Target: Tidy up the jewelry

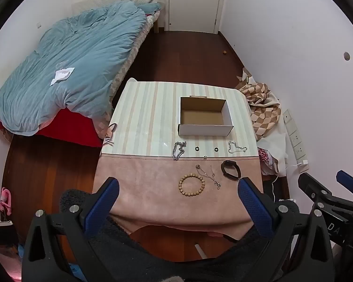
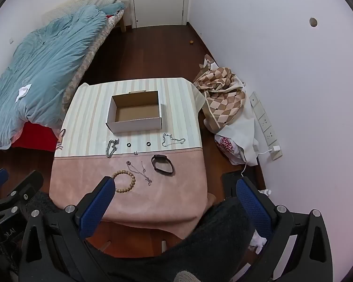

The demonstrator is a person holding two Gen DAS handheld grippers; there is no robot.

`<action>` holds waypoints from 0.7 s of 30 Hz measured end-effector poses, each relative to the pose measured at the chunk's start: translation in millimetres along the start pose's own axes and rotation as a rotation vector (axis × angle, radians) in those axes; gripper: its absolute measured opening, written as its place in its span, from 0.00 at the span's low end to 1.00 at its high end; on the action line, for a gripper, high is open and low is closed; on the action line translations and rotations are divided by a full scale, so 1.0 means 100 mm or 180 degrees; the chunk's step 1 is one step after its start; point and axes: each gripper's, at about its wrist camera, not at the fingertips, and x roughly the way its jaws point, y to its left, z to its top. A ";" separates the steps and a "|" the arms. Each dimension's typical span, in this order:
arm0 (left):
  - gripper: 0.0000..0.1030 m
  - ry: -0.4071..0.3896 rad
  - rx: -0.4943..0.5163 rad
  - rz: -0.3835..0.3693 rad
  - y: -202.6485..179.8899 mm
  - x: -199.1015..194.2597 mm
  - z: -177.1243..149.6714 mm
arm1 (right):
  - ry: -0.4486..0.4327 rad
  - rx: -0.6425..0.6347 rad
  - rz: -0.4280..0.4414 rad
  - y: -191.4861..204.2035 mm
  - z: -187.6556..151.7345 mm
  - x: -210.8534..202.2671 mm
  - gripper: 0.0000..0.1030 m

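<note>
An open empty cardboard box [image 1: 204, 116] [image 2: 135, 114] stands on the far half of a small cloth-covered table [image 1: 141, 199] [image 2: 82, 178]. In front of it lie a thick silver chain [image 1: 179, 150] [image 2: 111, 148], two small black rings [image 1: 196, 149] [image 1: 215, 149], a thin silver chain [image 1: 237, 147] [image 2: 173, 139], a black wristband [image 1: 230, 169] [image 2: 162, 164], a fine necklace [image 1: 209, 175] [image 2: 141, 170] and a wooden bead bracelet [image 1: 191, 185] [image 2: 126, 181]. My left gripper [image 1: 178, 188] is open and empty above the near table edge. My right gripper [image 2: 176, 188] is open and empty, just right of it.
A bed with a blue duvet [image 1: 66, 70] stands left of the table. A checkered cloth pile [image 1: 262, 103] and bags [image 2: 235, 145] lie to the right by the wall with sockets [image 2: 264, 122]. A closed door [image 1: 193, 2] is at the far end.
</note>
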 end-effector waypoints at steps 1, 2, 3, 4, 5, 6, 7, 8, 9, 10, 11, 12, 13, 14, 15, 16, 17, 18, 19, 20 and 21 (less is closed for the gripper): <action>1.00 0.0000 0.0001 0.0002 0.00 0.00 0.00 | 0.0000 -0.0001 0.0000 0.00 0.00 0.00 1.00; 1.00 0.0005 0.0001 0.0002 0.00 0.00 0.00 | 0.0000 -0.0005 -0.0005 0.00 0.00 0.00 1.00; 1.00 0.0005 0.0000 0.0004 0.00 0.00 0.00 | -0.0005 0.0002 0.0002 0.00 0.00 0.00 1.00; 1.00 0.0004 0.0001 0.0005 0.00 0.01 0.00 | -0.0005 0.0005 0.0003 0.00 0.00 0.00 1.00; 1.00 0.0008 0.0004 0.0003 0.00 0.01 0.00 | -0.0003 0.0004 0.0002 0.00 0.00 0.00 1.00; 1.00 0.0014 0.0004 0.0005 0.00 0.02 0.00 | 0.0000 -0.0004 -0.0004 0.01 0.00 0.00 1.00; 1.00 -0.0003 -0.0005 0.0002 0.00 0.00 0.00 | -0.0003 -0.0002 0.0001 0.00 -0.01 0.00 1.00; 1.00 -0.0001 -0.0004 0.0008 0.01 0.00 0.00 | -0.0003 -0.0006 0.0000 0.00 -0.01 -0.01 1.00; 1.00 -0.0009 0.0001 0.0001 0.00 0.00 0.00 | 0.0000 -0.0003 -0.0003 0.00 -0.01 -0.01 1.00; 1.00 -0.0009 -0.0001 0.0005 0.01 0.00 0.00 | -0.0001 -0.0003 -0.0003 0.00 -0.01 -0.01 1.00; 1.00 -0.0012 -0.0001 0.0011 0.01 0.00 0.00 | 0.0004 -0.0001 -0.0001 -0.01 -0.01 -0.01 1.00; 1.00 -0.0012 0.0000 0.0013 0.01 -0.01 0.00 | 0.0000 -0.0004 -0.0005 -0.01 -0.01 -0.01 1.00; 1.00 -0.0015 -0.0002 0.0017 0.01 -0.01 0.00 | -0.0003 -0.0002 -0.0003 -0.02 -0.01 -0.02 1.00; 1.00 -0.0019 -0.0004 0.0022 0.02 -0.02 0.01 | -0.0010 0.0002 -0.0004 -0.02 -0.01 -0.02 1.00; 1.00 -0.0021 0.0005 0.0009 -0.03 -0.01 0.00 | -0.0014 0.0004 -0.0006 -0.02 -0.01 -0.02 1.00; 1.00 -0.0021 0.0005 0.0012 -0.04 -0.01 0.00 | -0.0017 0.0004 -0.0007 -0.01 -0.01 -0.04 1.00; 1.00 -0.0025 0.0004 0.0017 -0.04 -0.01 0.00 | -0.0021 0.0009 -0.0007 0.00 -0.01 -0.04 1.00; 1.00 -0.0026 0.0001 0.0017 -0.02 0.00 -0.01 | -0.0020 0.0011 -0.0007 0.02 -0.03 -0.07 1.00; 1.00 -0.0024 -0.0003 0.0011 -0.02 0.01 -0.01 | -0.0021 0.0012 -0.0006 0.03 -0.03 -0.07 1.00; 1.00 -0.0020 -0.0004 0.0009 -0.01 0.00 -0.01 | -0.0023 0.0009 -0.0010 0.04 -0.02 -0.07 1.00; 1.00 -0.0017 -0.0006 0.0011 -0.02 0.00 -0.01 | -0.0023 0.0013 0.0000 0.02 -0.03 -0.06 1.00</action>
